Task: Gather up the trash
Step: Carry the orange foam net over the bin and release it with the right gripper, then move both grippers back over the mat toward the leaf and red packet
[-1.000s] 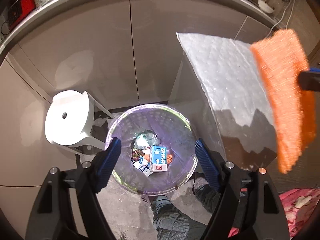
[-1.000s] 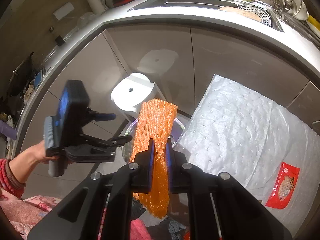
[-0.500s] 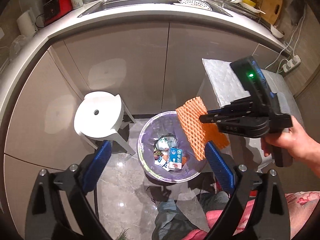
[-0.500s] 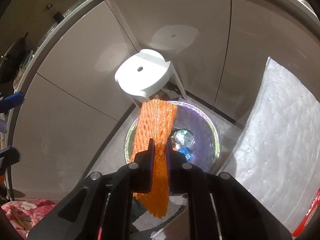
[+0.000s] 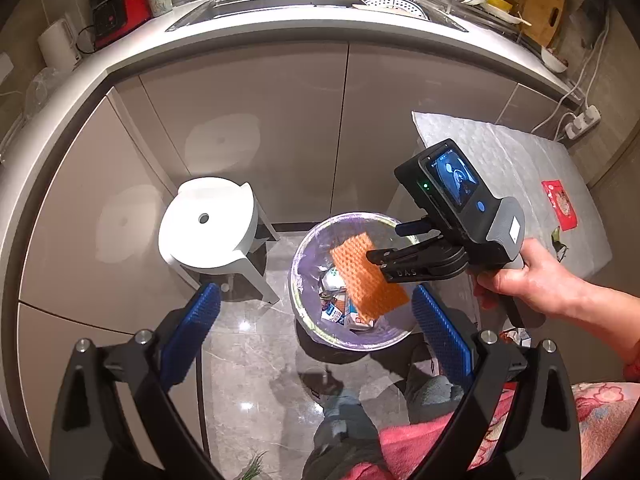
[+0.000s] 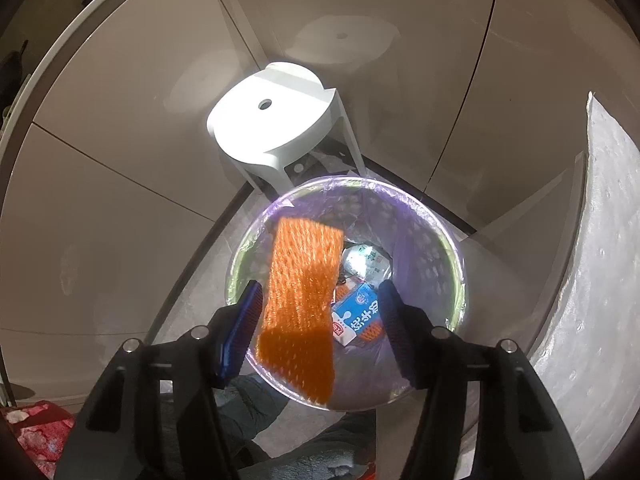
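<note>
Orange foam net [image 6: 300,304] | step: drop above trash bin [image 6: 452,240] | right hand-held gripper [image 6: 320,320] jaws just opening, net released between them | left hand-held gripper [image 5: 316,336] empty, wide apart | next: fetch red wrapper [image 5: 560,204] on right table [image 5: 500,152]

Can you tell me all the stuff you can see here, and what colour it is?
foam net: 1, orange, loose between the open right jaws, over the bin
trash bin: 1, purple liner, on the floor
milk carton: 1, blue and white, inside the bin
stool: 1, white, beside the bin
padded sheet: 1, white, right of the bin
red packet: 1, on the sheet
left gripper: 1, black with blue pads, open, empty
right gripper: 1, black with blue pads, jaws have just been opening
</note>
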